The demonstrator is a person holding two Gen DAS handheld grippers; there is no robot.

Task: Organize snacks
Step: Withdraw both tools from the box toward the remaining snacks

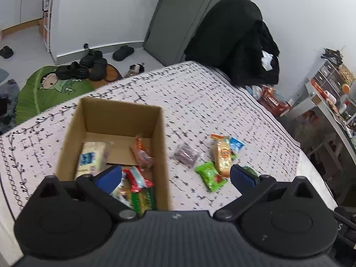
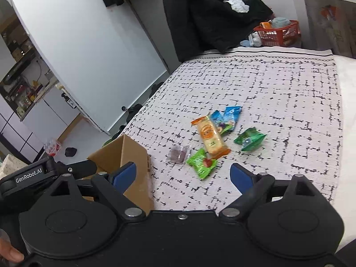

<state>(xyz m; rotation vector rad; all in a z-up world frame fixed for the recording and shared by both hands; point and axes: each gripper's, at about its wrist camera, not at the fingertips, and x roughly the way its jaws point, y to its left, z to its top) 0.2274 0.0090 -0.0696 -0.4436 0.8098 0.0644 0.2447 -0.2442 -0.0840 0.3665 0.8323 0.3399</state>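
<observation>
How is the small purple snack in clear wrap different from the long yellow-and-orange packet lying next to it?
The small purple snack in clear wrap is squarish and dark, and its wrap shows the contents; the long yellow-and-orange packet is clearly bigger, elongated, pale and printed. The purple one lies alone on the cloth, while the long packet overlaps neighbouring wrappers. Both lie flat on the patterned tablecloth, outside the cardboard box.

A lived-in home, by the look of it. Black slippers [image 1: 91, 65] lie on a green cartoon mat [image 1: 51, 91] near a grey door [image 1: 178, 15]. A black coat [image 2: 213, 13] hangs over a chair at the far edge of the cloth-covered table [image 2: 278, 84], and a red basket [image 2: 278, 33] sits behind it.
</observation>
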